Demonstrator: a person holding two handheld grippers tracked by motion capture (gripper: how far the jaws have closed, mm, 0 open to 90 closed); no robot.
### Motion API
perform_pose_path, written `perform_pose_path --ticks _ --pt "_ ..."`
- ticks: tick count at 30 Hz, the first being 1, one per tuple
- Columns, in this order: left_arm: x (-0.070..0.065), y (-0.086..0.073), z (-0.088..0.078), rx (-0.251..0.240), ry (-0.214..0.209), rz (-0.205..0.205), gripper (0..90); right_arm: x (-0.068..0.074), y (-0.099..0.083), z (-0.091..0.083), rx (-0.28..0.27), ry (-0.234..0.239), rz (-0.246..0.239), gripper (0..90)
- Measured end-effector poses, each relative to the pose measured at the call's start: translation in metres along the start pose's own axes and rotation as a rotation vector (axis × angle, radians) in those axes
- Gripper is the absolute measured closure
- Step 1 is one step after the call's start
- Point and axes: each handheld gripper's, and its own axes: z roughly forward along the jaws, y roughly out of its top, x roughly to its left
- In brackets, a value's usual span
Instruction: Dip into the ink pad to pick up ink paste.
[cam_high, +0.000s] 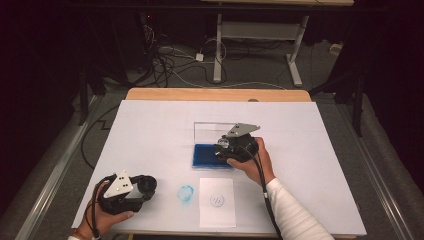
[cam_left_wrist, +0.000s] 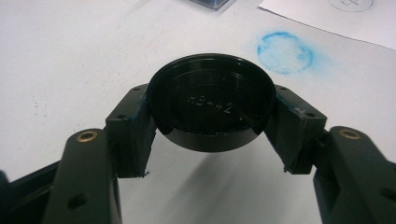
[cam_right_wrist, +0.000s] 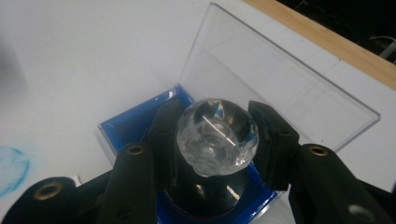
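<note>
High view: right claw (cam_high: 226, 146) pinches crystal-knobbed stamp (cam_right_wrist: 217, 135) over blue ink pad (cam_high: 206, 156); left claw (cam_left_wrist: 210, 135) pinches black cap (cam_left_wrist: 211, 100).

A round black cap (cam_left_wrist: 211, 108) sat clamped by its rim, hollow side up, with faint raised characters on its inner floor; it hung just above the white table sheet, well to the left of the blue ink pad (cam_high: 206, 156) and near a smudged blue ring (cam_high: 185, 193) stamped on the sheet. A stamp (cam_right_wrist: 215, 135) with a clear faceted knob and a dark round base was held upright by the knob directly over the blue ink pad. That pad lay flat in its case, the clear lid (cam_right_wrist: 280, 84) standing open behind it. A white paper (cam_high: 217, 202) bearing a faint round print lay just in front of the pad.
</note>
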Motion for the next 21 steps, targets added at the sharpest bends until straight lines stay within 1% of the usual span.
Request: perform_pose_path --ticks 4,7,8,10,12,19,21 --pt "0.0003 0.0004 0.0009 0.001 -0.003 0.003 36.3 0.0003 -0.005 0.0069 0.025 -0.005 -0.005 57.1" --pt "0.0002 0.0006 0.0009 0.002 -0.003 0.006 36.3 -0.0003 -0.0078 0.0105 0.039 -0.006 0.0 57.2" --pt "0.0002 0.0005 0.0009 0.003 -0.004 0.006 36.3 -0.0007 -0.008 0.0107 0.04 -0.01 -0.001 57.2" --pt "0.0002 0.0004 0.0008 0.003 -0.005 0.004 36.3 -0.0009 -0.0085 0.0107 0.042 -0.005 0.005 57.2" --pt "0.0001 0.0005 0.001 0.004 -0.005 0.005 36.3 -0.0006 -0.009 0.0113 0.047 -0.005 -0.001 57.1" --pt "0.0002 0.0019 0.0027 0.006 -0.006 0.006 36.3 -0.0003 -0.0098 0.0103 0.049 -0.004 0.004 57.2" --pt "0.0001 0.0022 0.0025 0.006 -0.006 0.007 36.3 -0.0006 -0.0098 0.0099 0.049 -0.007 0.011 57.2"
